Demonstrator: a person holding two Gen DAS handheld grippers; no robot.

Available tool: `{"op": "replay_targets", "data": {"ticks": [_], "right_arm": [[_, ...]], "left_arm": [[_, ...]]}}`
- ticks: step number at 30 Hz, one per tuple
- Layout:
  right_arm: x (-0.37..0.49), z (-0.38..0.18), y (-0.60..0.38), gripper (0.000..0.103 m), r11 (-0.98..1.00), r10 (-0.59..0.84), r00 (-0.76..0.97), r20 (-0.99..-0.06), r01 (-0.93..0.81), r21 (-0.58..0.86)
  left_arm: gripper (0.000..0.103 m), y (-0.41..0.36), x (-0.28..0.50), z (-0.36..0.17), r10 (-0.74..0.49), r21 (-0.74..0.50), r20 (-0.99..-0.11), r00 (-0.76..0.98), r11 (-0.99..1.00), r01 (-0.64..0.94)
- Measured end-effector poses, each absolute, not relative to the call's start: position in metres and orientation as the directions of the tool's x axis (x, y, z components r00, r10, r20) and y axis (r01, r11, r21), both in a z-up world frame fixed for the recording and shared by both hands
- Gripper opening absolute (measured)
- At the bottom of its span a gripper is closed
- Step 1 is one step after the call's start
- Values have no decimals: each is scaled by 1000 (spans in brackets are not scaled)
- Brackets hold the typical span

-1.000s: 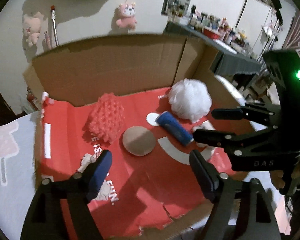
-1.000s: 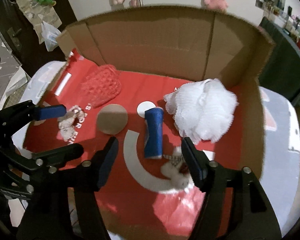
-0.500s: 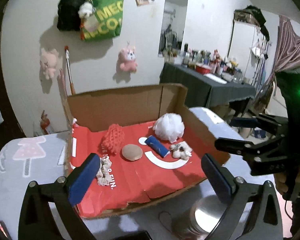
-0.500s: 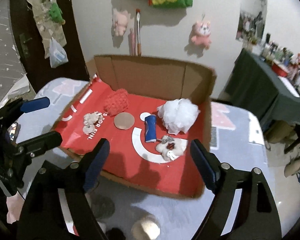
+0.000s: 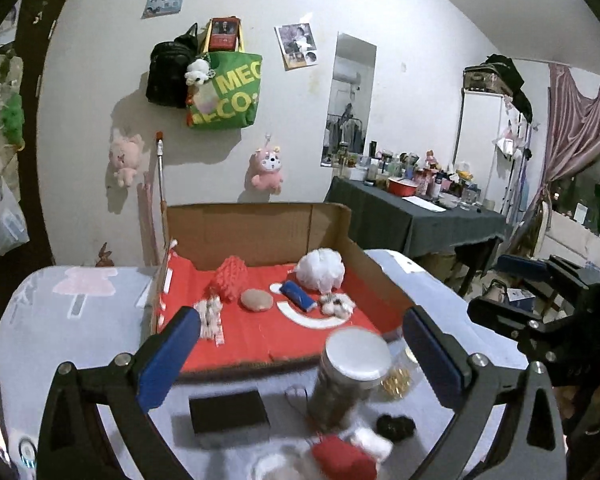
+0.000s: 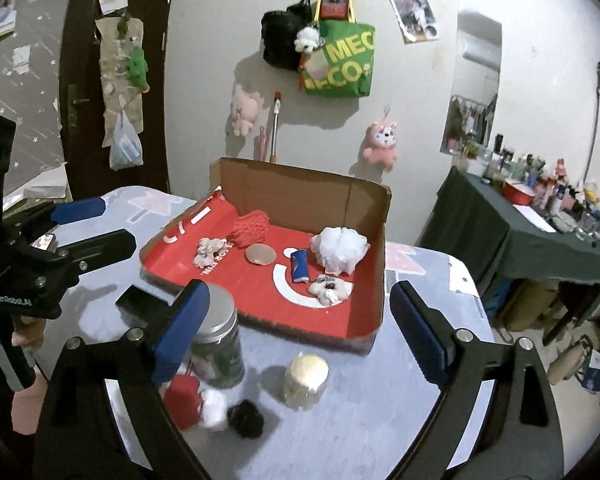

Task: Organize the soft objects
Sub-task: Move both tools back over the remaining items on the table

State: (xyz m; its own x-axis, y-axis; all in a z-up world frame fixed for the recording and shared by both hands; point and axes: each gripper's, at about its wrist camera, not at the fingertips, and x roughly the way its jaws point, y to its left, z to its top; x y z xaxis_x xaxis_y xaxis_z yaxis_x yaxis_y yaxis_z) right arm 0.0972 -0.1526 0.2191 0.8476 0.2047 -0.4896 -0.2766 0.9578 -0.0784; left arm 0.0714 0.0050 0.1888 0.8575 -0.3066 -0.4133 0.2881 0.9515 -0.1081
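Red-lined cardboard tray (image 6: 364,240) already holds the white mesh pouf (image 6: 339,249) and red knit pouch (image 6: 251,229), so you're between picks, left gripper (image 5: 300,354) wide open and empty, right gripper (image 6: 300,326) empty and opening; next grab the near black scrunchie (image 6: 246,416).

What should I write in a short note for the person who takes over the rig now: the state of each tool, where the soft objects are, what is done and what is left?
Left tool: open, empty, above the table.
Right tool: jaws opening, nothing between them.
In the red cardboard box: red mesh sponge, white bath pouf, tan round puff, blue roll, cream scrunchie, small plush toy.
Outside, on the near table beside the jars: a red soft item, a white one, a black one.
Done: six items in the box.
Left: probably those three, if they belong in the box.
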Motion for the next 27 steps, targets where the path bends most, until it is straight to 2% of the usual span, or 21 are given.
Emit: {"op": "replay_targets", "data": {"ticks": [10,19,27], "right_arm": [[53,162,-150,93,973,172,855,-490,-224,-49],[58,98,-153,93,977,191,801,-567,-209,35],[67,67,-152,93,972,222,764,-605,-218,81]], "left_arm": [[103,-1,35,133,-251,-86,-452,856,967,238],[103,0,35,72,-197,-67,-554,809,979,193],[103,10,42,45,-168,-70,-616,770,985,159]]}}
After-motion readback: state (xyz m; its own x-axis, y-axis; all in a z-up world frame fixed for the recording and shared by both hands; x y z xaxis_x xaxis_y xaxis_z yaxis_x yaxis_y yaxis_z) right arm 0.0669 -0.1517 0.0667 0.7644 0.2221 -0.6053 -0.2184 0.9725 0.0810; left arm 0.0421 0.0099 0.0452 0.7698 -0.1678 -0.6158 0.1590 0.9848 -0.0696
